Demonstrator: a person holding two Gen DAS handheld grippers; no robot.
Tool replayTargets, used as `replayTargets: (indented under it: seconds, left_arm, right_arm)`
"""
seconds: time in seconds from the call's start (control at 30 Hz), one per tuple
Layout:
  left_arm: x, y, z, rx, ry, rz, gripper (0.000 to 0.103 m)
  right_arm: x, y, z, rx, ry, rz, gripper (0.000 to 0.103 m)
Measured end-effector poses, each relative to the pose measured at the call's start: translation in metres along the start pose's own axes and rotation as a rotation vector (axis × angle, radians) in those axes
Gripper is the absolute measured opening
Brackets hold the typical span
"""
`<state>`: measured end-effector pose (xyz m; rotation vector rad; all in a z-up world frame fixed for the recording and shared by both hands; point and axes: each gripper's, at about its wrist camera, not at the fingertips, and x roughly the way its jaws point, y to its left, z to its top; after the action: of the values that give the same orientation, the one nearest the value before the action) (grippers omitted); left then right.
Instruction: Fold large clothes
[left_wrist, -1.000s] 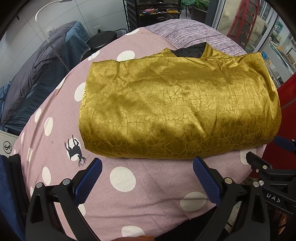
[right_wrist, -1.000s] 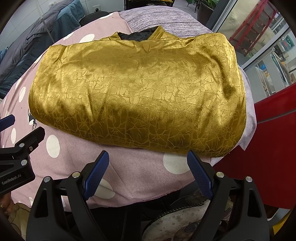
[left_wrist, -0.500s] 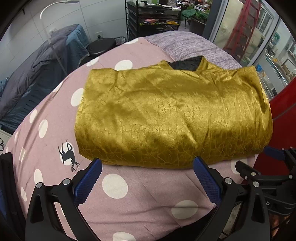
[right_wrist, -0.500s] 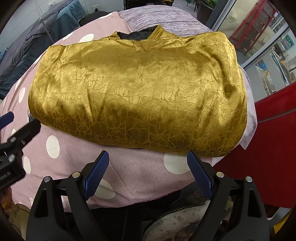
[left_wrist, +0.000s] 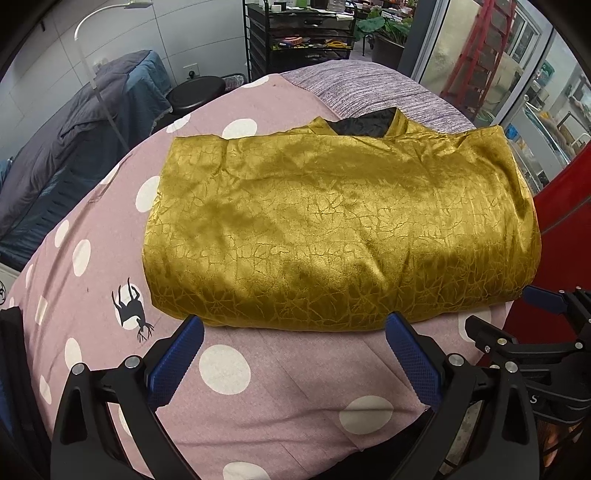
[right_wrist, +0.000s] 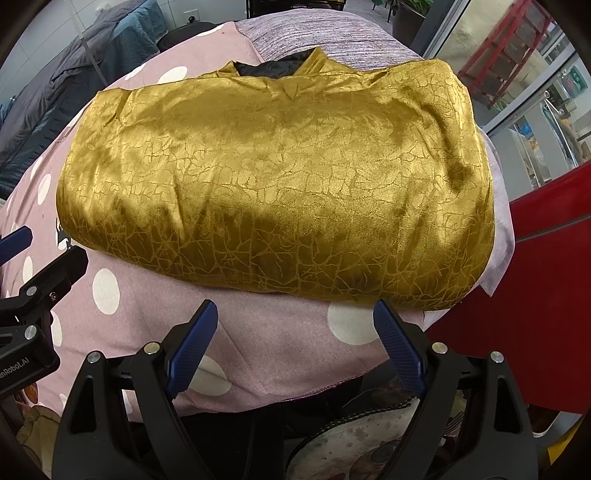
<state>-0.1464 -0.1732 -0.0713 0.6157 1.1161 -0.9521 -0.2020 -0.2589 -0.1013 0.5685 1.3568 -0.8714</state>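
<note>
Gold garment (left_wrist: 340, 236) lies folded on polka-dot sheet (left_wrist: 229, 369); left gripper (left_wrist: 295, 343) and right gripper (right_wrist: 295, 325) both released, empty, just short of its near edge.

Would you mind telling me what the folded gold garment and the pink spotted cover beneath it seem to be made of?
The folded gold garment looks like satin-type woven cloth: glossy highlights and a crackle pattern; its fibre can't be told. The pink spotted cover looks like matte cotton-like fabric with a fine heathered weave and no shine.

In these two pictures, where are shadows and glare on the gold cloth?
Left wrist view: gold cloth sharp, soft sheen in the middle, dark shadow patches lower left; fisheye bends the edges. Right wrist view: brighter glare across the top, shadow along the near fold.
</note>
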Motion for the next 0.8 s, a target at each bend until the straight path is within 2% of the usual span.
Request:
replayTargets:
  seconds: [0.8]
  left_arm:
    - [0.0008,-0.0039,0.0000,0.031,-0.003,0.005,0.097]
  right_arm:
    - [0.0002,0.0003,-0.0008,0.000,0.002,0.000,0.085]
